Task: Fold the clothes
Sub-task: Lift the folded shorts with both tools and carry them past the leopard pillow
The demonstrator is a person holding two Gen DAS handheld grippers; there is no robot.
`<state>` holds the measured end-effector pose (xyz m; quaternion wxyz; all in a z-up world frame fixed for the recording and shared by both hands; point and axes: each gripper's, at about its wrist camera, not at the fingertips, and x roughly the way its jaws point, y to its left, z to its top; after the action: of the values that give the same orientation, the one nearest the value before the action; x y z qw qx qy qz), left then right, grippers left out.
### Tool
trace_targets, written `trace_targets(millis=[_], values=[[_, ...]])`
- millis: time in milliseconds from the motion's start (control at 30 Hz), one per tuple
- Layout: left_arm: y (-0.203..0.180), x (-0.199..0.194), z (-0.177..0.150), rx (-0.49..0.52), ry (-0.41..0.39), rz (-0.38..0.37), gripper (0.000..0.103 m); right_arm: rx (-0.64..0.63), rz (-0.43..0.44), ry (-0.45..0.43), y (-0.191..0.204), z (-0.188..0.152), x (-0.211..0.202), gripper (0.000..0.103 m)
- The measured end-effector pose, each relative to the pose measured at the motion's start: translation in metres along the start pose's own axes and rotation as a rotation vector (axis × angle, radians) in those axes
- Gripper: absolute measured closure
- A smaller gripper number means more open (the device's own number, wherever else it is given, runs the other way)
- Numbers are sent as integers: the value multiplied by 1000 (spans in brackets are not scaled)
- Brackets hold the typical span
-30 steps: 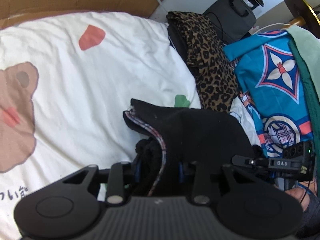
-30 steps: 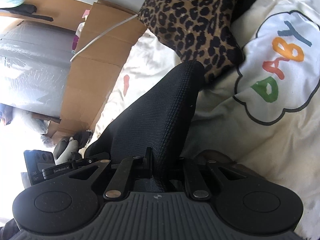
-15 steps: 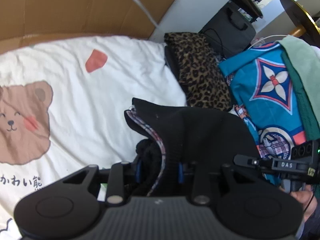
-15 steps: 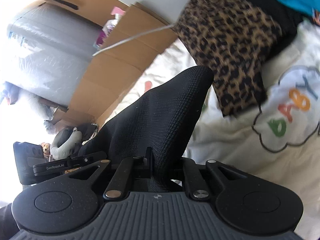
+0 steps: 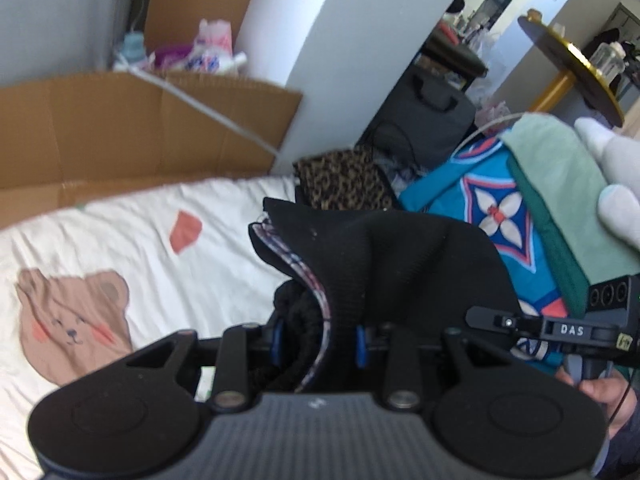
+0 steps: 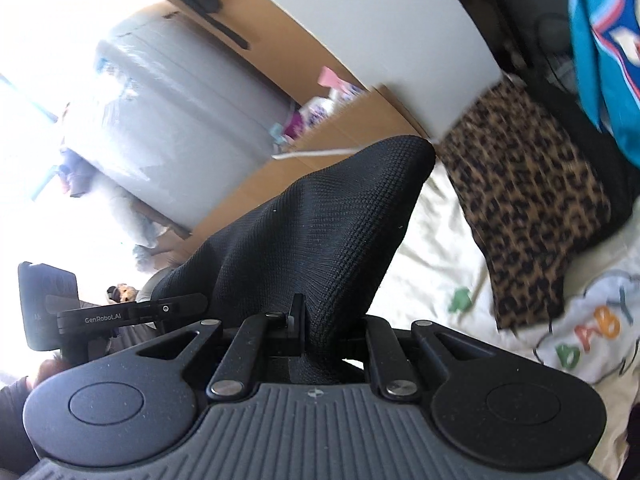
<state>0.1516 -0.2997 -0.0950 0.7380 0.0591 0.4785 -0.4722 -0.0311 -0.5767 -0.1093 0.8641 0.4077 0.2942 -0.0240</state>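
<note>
Since a second ago both grippers have risen, carrying the black garment (image 5: pixel 400 264) higher above the bed, so more of the room now shows beyond it. The left gripper (image 5: pixel 320 338) has its fingers clenched on a bunched edge of the garment with a plaid lining, and the right gripper (image 6: pixel 326 320) has its fingers clenched on another part of the same knit cloth, which stretches up between the two.

"DAS" is printed on the right gripper's side mount in the left view; "GenRobot.AI" is printed on the left gripper's mount in the right view. The white bedsheet (image 5: pixel 140 248) carries a brown bear print (image 5: pixel 72 320) and the coloured letters "BABY" (image 6: pixel 592 332).

A leopard-print cloth (image 6: pixel 528 224) lies at the far edge of the bed, a blue patterned cloth (image 5: pixel 492 208) to its right. Cardboard (image 5: pixel 120 128) stands behind the bed, with a black bag (image 5: pixel 424 120) farther off.
</note>
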Motion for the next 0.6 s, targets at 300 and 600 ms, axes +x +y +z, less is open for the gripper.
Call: trace_targets(millis=[300, 600], values=[[-23, -56, 20, 12, -84, 40, 68, -111, 6, -26, 61, 42, -29, 94], [-48, -102, 31, 9, -182, 52, 68, -224, -16, -55, 119, 65, -64, 94]])
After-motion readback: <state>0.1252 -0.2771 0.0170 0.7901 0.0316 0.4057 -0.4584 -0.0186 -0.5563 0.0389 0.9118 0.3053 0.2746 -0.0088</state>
